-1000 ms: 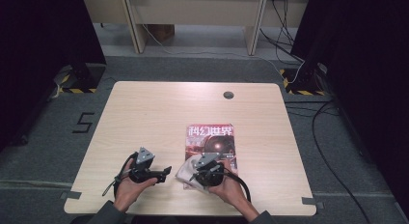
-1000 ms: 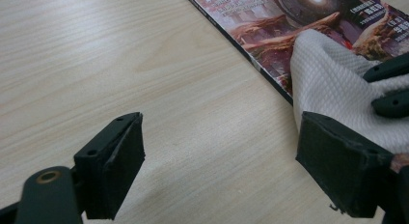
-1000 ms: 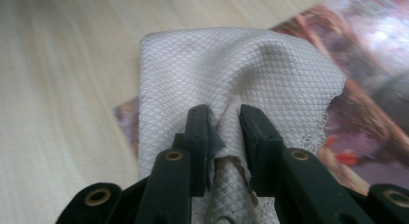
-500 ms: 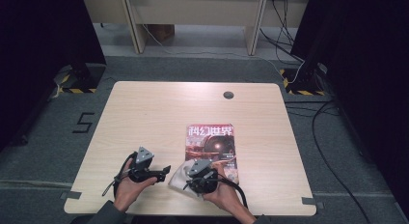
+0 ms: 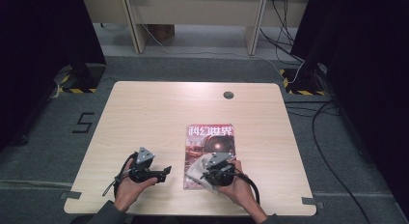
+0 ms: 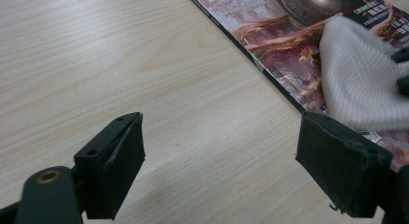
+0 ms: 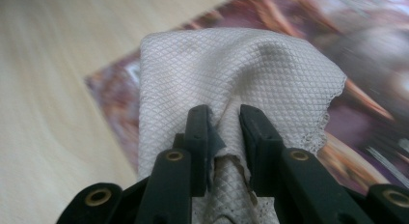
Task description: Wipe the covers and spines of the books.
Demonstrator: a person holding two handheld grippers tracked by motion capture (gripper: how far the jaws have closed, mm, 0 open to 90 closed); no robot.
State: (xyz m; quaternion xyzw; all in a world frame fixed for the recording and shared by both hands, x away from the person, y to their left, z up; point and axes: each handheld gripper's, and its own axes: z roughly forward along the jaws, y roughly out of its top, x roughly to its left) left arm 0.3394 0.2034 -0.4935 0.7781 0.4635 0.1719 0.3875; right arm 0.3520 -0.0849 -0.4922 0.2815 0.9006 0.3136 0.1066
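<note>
Jaws of the right gripper pinch a white waffle-weave cloth; wipe flat, probably lightly, across the glossy magazine at lower centre.

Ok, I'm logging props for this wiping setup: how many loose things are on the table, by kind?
Magazine: 1
White cloth, pinched in the right gripper over the magazine: 1
Total: 2
</note>
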